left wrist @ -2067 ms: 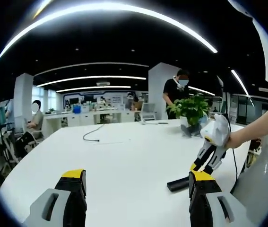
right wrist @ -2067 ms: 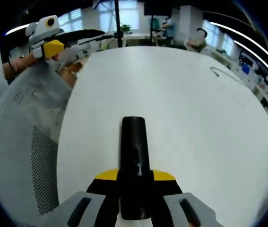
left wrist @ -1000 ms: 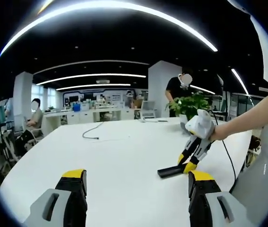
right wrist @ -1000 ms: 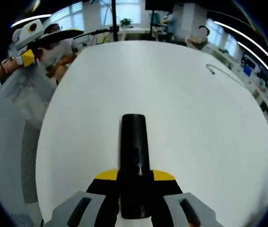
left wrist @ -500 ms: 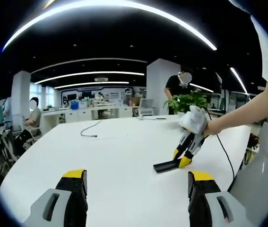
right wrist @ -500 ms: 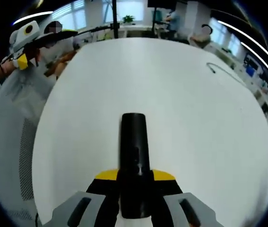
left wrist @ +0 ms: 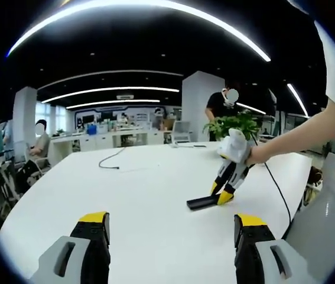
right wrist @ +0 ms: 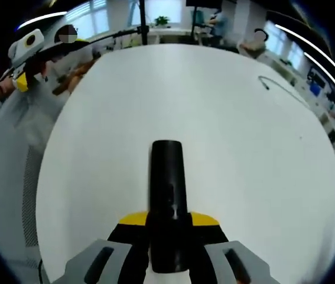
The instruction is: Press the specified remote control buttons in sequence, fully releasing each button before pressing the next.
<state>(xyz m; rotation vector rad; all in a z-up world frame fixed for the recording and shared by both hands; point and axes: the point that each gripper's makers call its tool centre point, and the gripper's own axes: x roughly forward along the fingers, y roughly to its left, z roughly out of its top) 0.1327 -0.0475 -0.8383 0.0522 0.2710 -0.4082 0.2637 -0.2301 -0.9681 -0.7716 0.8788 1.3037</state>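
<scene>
Item: black remote control, long and slim, which we find clamped at its near end between the closed yellow-tipped jaws of the right gripper, its far end pointing out over the white table. From the left gripper view we see the same remote lying low at the tabletop, the right gripper angled down onto it from a hand. Left gripper: jaws spread wide, holding nothing. Beyond: a potted plant, a loose cable, seated and standing people.
</scene>
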